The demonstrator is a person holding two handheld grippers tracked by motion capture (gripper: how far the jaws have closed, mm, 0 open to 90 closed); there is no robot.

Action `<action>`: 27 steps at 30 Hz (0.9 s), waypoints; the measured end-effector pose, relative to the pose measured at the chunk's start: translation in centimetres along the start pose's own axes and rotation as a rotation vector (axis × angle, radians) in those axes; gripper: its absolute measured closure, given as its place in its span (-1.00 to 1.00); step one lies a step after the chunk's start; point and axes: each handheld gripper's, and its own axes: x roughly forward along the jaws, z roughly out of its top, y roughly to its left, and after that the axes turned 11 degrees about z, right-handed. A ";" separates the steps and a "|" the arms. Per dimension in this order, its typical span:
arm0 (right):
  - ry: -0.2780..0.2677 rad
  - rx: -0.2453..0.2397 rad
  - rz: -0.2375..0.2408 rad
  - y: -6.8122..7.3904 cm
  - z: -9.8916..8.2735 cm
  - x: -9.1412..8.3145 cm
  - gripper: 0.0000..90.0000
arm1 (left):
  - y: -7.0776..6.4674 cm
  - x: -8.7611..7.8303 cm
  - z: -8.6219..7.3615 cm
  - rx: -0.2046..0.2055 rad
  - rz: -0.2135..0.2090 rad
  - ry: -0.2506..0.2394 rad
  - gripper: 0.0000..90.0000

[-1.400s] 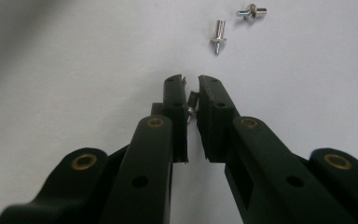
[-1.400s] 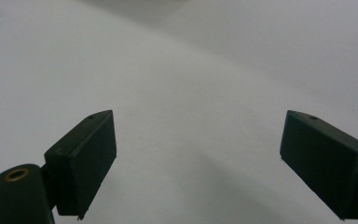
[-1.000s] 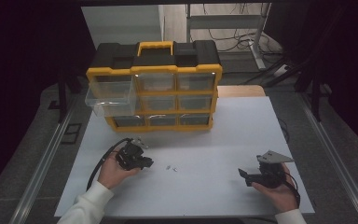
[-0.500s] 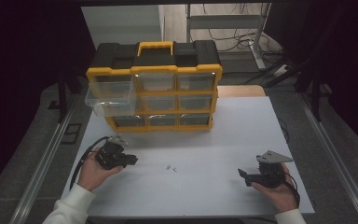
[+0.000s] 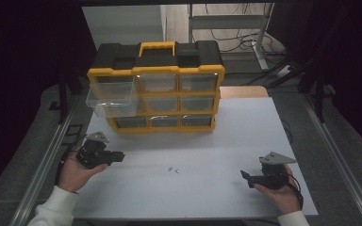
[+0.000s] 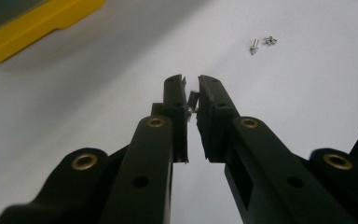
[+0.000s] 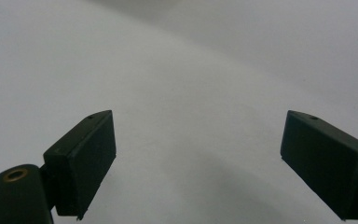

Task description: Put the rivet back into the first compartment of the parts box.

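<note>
- The left gripper (image 5: 118, 156) is seen at the left of the high view, held in the left hand (image 5: 75, 172) over the near left part of the white table (image 5: 245, 141), in front of the yellow and black drawer organiser (image 5: 155, 89).
- Its jaws are drawn together, and in the left gripper view (image 6: 192, 88) a small metal screw (image 6: 193, 100) is seen clamped between the pads; this pinched piece is too small to be made out from above.
- One clear drawer (image 5: 111, 96) at the organiser's upper left is seen pulled out in the high view; in the left gripper view a yellow corner of the organiser (image 6: 32, 25) is caught, far to the upper left of the jaws.
- Two loose screws (image 6: 261, 43) are seen on the table beyond the left gripper's jaw tips and to their right; from above they are small specks (image 5: 173, 169) between the two grippers.
- The right gripper (image 5: 243, 175) is held in the right hand (image 5: 278, 193) at the near right of the table, well apart from the screws.
- In the right gripper view (image 7: 196, 163) its jaws are shown wide apart, with bare white table between them and nothing gripped.
</note>
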 end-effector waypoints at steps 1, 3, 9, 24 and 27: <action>0.001 0.001 0.000 0.0 0.0 0.0 -0.76 | 0.2 -0.3 -0.1 -0.001 0.004 0.001 0.84; 0.000 0.001 -0.001 0.0 0.0 0.0 -0.76 | 0.4 -0.8 -0.1 -0.005 0.008 -0.008 0.84; 0.005 0.002 0.000 -0.1 0.0 0.1 -0.76 | 1.3 -2.2 0.2 -0.020 0.011 -0.025 0.84; 0.012 0.001 0.000 -0.1 -0.1 0.1 -0.77 | 3.9 -5.8 0.6 -0.088 0.027 -0.086 0.84; 0.012 0.006 -0.002 -0.2 -0.1 0.2 -0.77 | 4.6 -6.6 0.9 -0.096 0.039 -0.093 0.84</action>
